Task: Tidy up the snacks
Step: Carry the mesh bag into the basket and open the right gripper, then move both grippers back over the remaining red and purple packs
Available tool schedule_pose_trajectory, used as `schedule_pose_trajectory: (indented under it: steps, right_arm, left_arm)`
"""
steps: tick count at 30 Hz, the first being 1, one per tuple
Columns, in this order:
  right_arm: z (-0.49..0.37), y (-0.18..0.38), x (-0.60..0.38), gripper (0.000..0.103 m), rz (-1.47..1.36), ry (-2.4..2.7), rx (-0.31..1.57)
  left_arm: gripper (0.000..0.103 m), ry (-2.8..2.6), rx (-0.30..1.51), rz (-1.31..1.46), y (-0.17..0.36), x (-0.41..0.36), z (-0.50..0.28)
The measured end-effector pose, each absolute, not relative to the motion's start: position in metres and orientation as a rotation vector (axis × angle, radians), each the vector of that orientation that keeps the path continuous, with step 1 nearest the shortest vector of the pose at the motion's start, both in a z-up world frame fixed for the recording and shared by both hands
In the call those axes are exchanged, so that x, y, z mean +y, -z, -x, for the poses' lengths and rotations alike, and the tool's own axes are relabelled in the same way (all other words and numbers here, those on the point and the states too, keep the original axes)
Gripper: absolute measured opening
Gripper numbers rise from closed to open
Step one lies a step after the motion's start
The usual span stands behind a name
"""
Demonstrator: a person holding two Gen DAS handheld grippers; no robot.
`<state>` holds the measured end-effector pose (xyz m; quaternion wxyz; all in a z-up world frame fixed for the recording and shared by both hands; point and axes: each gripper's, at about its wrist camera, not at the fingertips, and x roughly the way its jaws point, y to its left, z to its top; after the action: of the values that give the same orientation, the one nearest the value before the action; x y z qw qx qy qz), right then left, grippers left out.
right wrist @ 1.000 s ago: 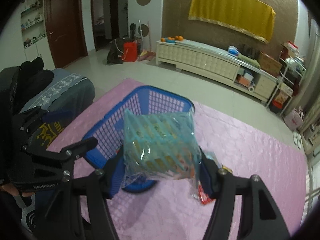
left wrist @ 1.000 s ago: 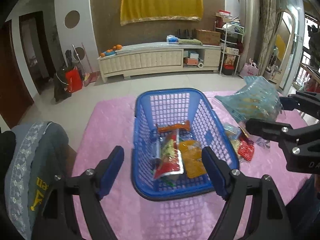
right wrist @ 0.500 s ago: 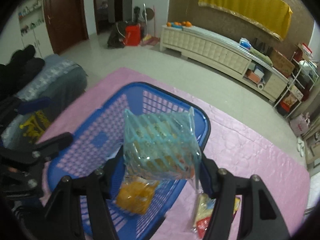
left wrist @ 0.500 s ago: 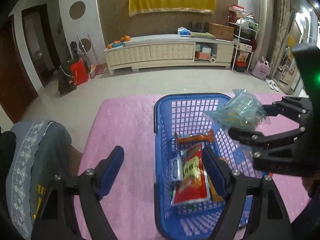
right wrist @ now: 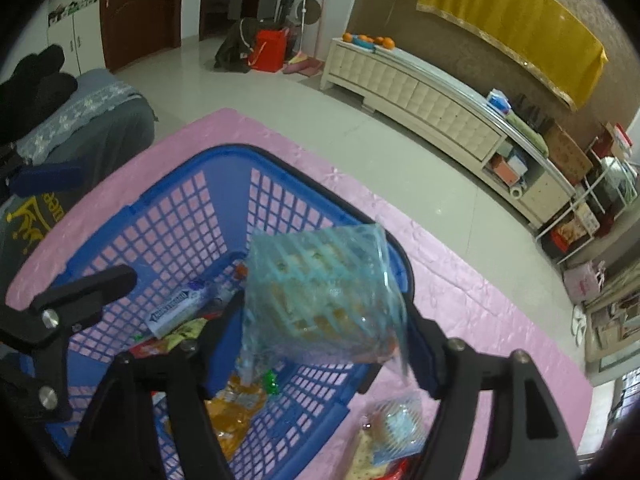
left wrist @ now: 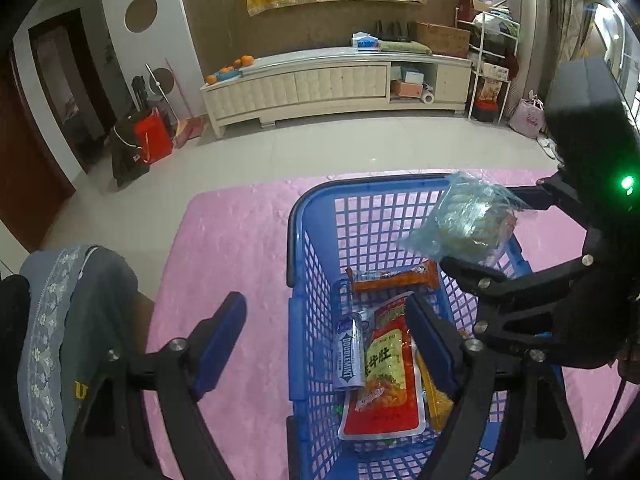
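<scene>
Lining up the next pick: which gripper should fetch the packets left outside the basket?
Right. The right gripper has just been opening around the teal bag; the loose packets lie just below it beside the basket, while the left gripper hangs over the opposite wall.

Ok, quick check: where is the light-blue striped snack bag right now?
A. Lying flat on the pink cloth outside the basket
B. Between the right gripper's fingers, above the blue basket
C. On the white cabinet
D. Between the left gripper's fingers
B: the light-blue striped bag sits between the right gripper fingers, over the blue basket; the jaws have just been opening.
</scene>
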<state>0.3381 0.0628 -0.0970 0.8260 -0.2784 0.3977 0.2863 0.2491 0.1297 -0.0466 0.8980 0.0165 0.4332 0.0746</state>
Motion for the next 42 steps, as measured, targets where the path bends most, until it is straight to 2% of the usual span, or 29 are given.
schedule_pose_trajectory:
  steps: [8,21,29,42]
  right_arm:
    - [-0.329,0.079,0.036,0.089,0.527,-0.567,0.858]
    - [-0.272,0.011,-0.036,0.090,0.421,-0.546,0.829]
    - [-0.247,-0.016,-0.097,0.090,0.343,-0.490,0.766]
    - [-0.246,0.002,-0.177,0.090,0.243,-0.415,0.785]
  left_arm:
    - [0.083,-0.118,0.863,-0.020,0.029,0.121,-0.227]
    - [0.084,-0.070,0.763,0.025,-0.025,0.088,-0.170]
    - [0.085,-0.004,0.736,-0.029,-0.043,0.035,-0.157]
    - [0.085,0.104,0.769,-0.099,-0.020,-0.051,-0.182]
